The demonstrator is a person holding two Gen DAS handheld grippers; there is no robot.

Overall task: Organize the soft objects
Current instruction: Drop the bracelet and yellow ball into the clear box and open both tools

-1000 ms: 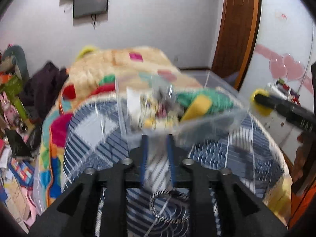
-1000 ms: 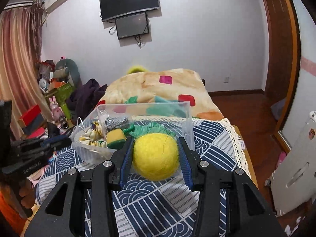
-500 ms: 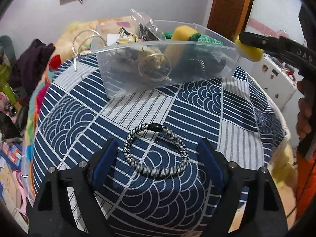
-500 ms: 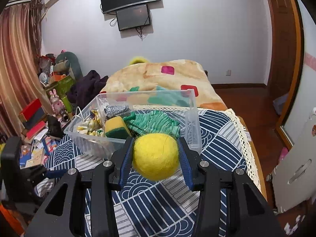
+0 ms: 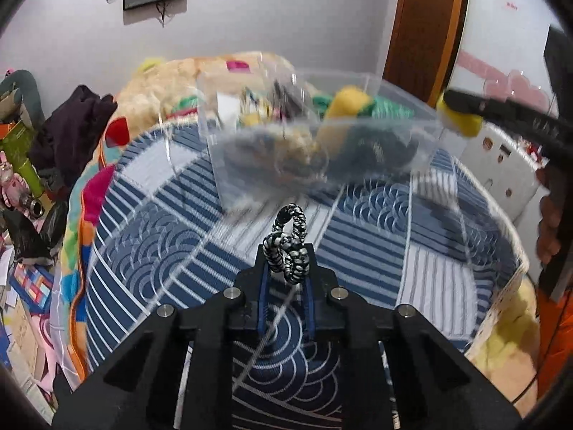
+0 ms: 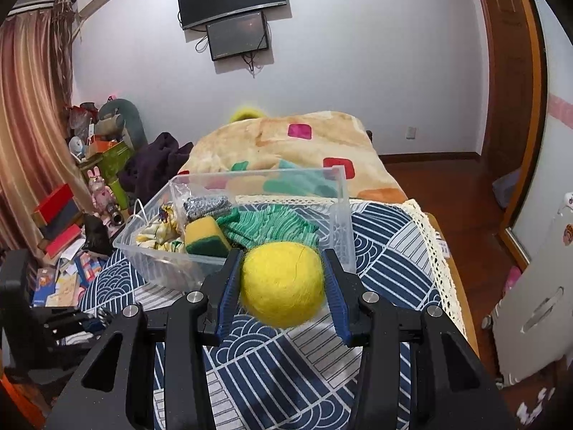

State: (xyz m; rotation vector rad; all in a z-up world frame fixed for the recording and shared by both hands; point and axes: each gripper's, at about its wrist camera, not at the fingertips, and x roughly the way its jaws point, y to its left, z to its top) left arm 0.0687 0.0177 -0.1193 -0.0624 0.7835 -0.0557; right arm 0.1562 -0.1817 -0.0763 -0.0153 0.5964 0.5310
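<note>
The left gripper [image 5: 286, 268] has its two fingers pulled close together, and they pinch a folded black-and-white braided bracelet [image 5: 288, 247] that sticks up from between the tips. The right gripper [image 6: 283, 279] has its fingers spread wider, and they squeeze a fuzzy yellow ball [image 6: 283, 283] from both sides, holding it up in the air. In the left wrist view the right gripper reaches in from the right side, with the person's hand [image 5: 549, 229] wrapped around its handle.

Braided bracelet [image 5: 288, 251] now pinched and lifted in left tongs [image 5: 286, 268]
</note>
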